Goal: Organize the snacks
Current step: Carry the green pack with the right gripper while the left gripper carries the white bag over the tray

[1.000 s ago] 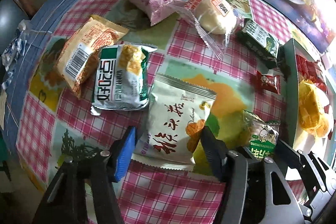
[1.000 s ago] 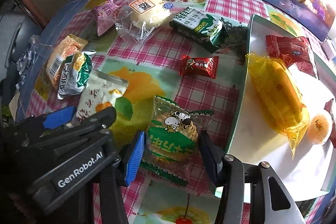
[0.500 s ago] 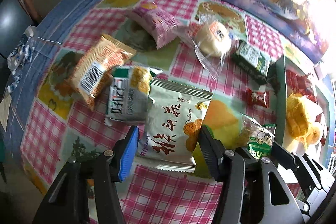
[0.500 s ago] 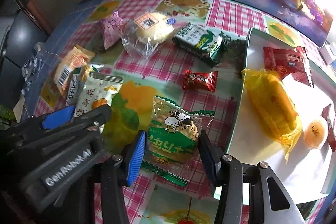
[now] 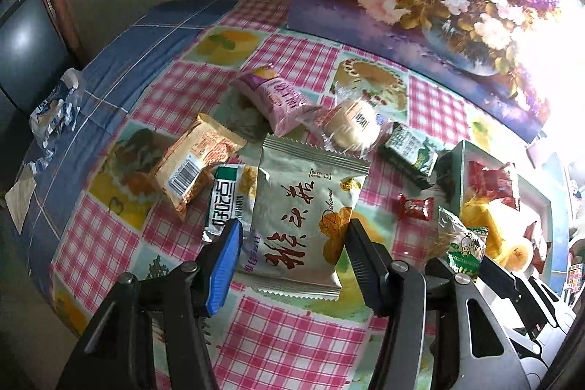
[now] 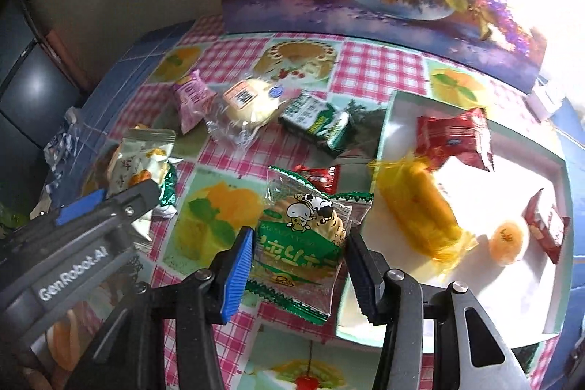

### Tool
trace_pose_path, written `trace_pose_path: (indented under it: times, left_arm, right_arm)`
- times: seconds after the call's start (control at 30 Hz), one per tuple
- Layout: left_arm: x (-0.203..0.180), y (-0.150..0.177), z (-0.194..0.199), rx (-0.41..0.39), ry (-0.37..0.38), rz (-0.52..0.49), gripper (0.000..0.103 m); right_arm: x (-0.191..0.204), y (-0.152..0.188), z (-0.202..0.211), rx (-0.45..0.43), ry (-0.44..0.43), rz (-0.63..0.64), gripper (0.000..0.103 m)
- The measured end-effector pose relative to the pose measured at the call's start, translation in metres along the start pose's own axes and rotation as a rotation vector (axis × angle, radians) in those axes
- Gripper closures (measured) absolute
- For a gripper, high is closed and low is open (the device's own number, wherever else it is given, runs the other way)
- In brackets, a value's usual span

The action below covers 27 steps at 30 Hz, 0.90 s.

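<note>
While both packets hang above tablecloth (image 5: 292, 335) — left gripper (image 5: 292, 258) clamps silver packet (image 5: 303, 211), right gripper (image 6: 299, 265) clamps green packet (image 6: 303, 243).

Loose snack packets (image 5: 204, 167) lie on the tablecloth (image 5: 278, 346) left of the tray (image 6: 384, 141).

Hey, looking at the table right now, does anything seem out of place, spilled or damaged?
Nothing looks spilled or torn. The odd bit is the scatter: snacks lie loose on the checked tablecloth outside the white tray, and the clear-wrapped bun overlaps the pink packet. A crumpled blue-and-white wrapper sits apart at the table's edge.
</note>
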<state>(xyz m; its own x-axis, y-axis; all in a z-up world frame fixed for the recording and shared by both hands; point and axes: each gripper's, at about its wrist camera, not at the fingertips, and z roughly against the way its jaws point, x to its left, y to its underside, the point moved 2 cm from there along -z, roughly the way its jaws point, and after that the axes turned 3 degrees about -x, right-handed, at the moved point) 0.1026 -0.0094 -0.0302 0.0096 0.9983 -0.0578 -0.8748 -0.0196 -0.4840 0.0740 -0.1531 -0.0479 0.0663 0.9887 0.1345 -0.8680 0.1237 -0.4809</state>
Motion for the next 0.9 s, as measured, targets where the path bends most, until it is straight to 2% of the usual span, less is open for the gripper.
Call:
trace_pose_path:
  times: [0.37,0.63,0.77,0.9]
  left_arm:
    - [-0.057,-0.001,0.013,0.005,0.058,-0.093,0.043]
    - [-0.104,0.001,0.023,-0.001,0.086,-0.167,0.043]
    - [-0.125,0.005,0.022,0.019,0.126,-0.186,0.043]
    - [-0.145,0.012,0.018,0.038,0.128,-0.217,0.043]
  right_arm:
    - [-0.042,0.003,0.016,-0.025,0.088,-0.079,0.050]
    - [-0.086,0.005,0.031,-0.044,0.142,-0.169,0.050]
    - [-0.112,0.007,0.038,-0.048,0.177,-0.220,0.050]
    - [-0.139,0.011,0.048,-0.064,0.197,-0.290,0.050]
